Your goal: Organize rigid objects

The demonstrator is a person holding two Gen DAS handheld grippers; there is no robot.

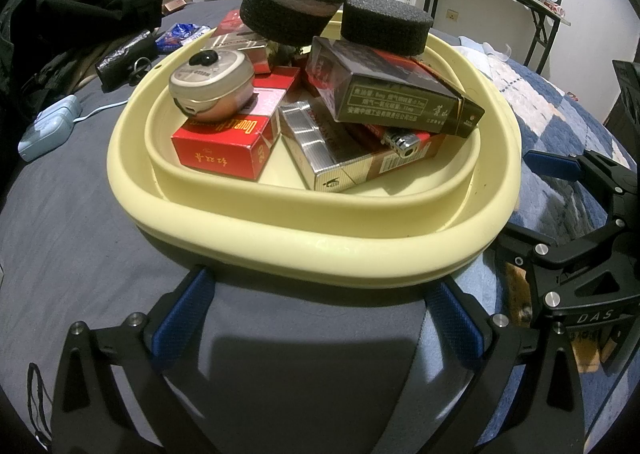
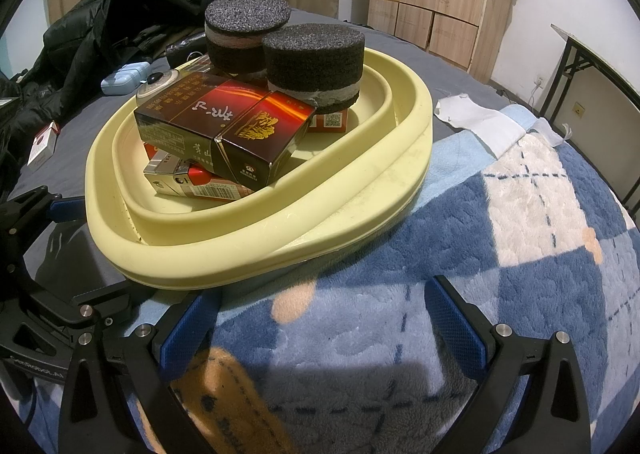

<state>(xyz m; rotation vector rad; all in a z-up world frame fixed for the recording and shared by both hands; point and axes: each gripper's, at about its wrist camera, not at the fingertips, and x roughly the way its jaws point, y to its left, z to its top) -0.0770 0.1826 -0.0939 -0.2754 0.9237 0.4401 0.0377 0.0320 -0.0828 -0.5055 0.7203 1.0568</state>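
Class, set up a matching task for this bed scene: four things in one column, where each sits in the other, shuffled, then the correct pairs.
Things:
1. round tin
2. dark brown pack
3. lighter
4. pale blue case

Places:
A. on the grey sheet, outside the yellow basin
B. on the red box
C. leaning across other packs
D. low in the basin, under the brown pack's edge

Pairs: 1-B, 2-C, 3-D, 4-A
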